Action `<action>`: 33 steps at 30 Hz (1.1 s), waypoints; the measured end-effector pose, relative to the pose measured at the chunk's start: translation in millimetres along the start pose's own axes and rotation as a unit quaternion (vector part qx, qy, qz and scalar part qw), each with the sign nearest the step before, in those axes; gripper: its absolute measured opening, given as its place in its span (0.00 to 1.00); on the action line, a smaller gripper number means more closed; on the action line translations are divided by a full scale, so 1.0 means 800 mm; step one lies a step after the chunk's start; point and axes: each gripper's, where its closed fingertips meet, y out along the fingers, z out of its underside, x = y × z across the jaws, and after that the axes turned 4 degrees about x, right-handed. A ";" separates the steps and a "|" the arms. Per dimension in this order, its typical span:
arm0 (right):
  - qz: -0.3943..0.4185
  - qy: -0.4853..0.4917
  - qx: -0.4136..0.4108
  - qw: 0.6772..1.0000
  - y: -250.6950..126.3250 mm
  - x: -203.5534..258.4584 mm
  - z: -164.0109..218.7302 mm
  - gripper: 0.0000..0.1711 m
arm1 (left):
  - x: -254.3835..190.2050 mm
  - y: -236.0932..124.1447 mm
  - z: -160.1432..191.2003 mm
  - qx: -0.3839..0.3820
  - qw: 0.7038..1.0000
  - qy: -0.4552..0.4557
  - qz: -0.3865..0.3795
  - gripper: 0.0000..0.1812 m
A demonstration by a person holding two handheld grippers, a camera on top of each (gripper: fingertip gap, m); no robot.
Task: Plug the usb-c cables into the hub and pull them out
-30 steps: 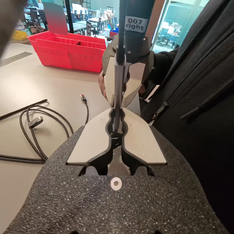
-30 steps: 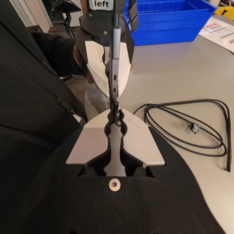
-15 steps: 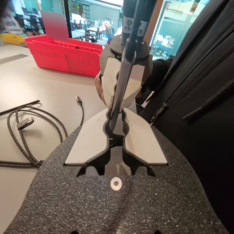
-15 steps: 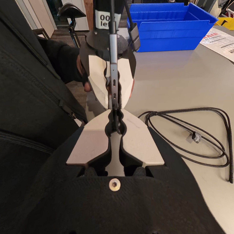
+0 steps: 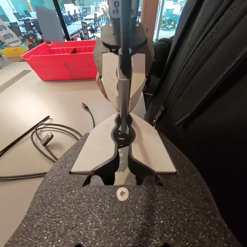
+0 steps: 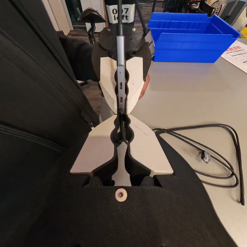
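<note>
My left gripper (image 5: 123,115) is shut on a slim grey hub (image 5: 124,101), which stands upright between its tips with its own black lead running up. In the right wrist view the hub (image 6: 121,74) shows two free side ports. My right gripper (image 6: 121,116) faces the left one tip to tip. It is shut on the black plug of a braided usb-c cable (image 6: 124,131), and the plug meets the hub's lower end. How deep the plug sits is hidden by the fingertips.
A second braided cable with a strap (image 5: 46,139) and a red-tipped plug (image 5: 84,104) lies coiled on the grey table (image 5: 40,100); it also shows in the right wrist view (image 6: 213,153). A red bin (image 5: 60,62), a blue bin (image 6: 187,40), a printed sheet (image 6: 237,53) and a person's black jacket (image 5: 200,93) surround the grippers. My left and right fingertips are right by each other.
The two grippers have closed in on each other. The plug in my right gripper moved from just below the hub up against its lower end. The hub tilted briefly and now stands straight.
</note>
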 end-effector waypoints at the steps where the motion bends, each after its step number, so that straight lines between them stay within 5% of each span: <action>1: 0.005 -0.002 0.003 1.000 0.000 -0.001 0.000 0.05 | 0.001 0.000 0.001 0.005 1.000 -0.004 0.001 0.06; 3: 0.026 0.004 -0.002 1.000 -0.012 -0.009 -0.003 0.05 | 0.010 -0.006 0.012 0.030 0.999 -0.008 -0.021 0.06; 6: 0.103 0.065 -0.077 0.989 -0.106 -0.061 -0.018 0.04 | 0.059 -0.073 0.064 0.038 0.987 -0.106 -0.111 0.06; 8: 0.131 0.058 -0.023 0.989 -0.136 -0.072 0.009 0.04 | 0.063 -0.110 0.088 0.020 0.978 -0.179 -0.109 0.06; 14: 0.154 0.106 0.053 0.981 -0.109 -0.093 0.077 0.05 | 0.067 -0.106 0.105 0.015 0.962 -0.265 -0.066 0.06; 22: 0.276 0.223 0.143 0.924 -0.115 -0.168 0.165 0.10 | 0.084 -0.081 0.119 -0.034 0.929 -0.366 -0.046 0.06; 33: 0.297 0.139 0.111 0.938 -0.141 -0.197 0.118 0.26 | 0.108 -0.080 0.153 0.044 0.897 -0.426 -0.113 0.19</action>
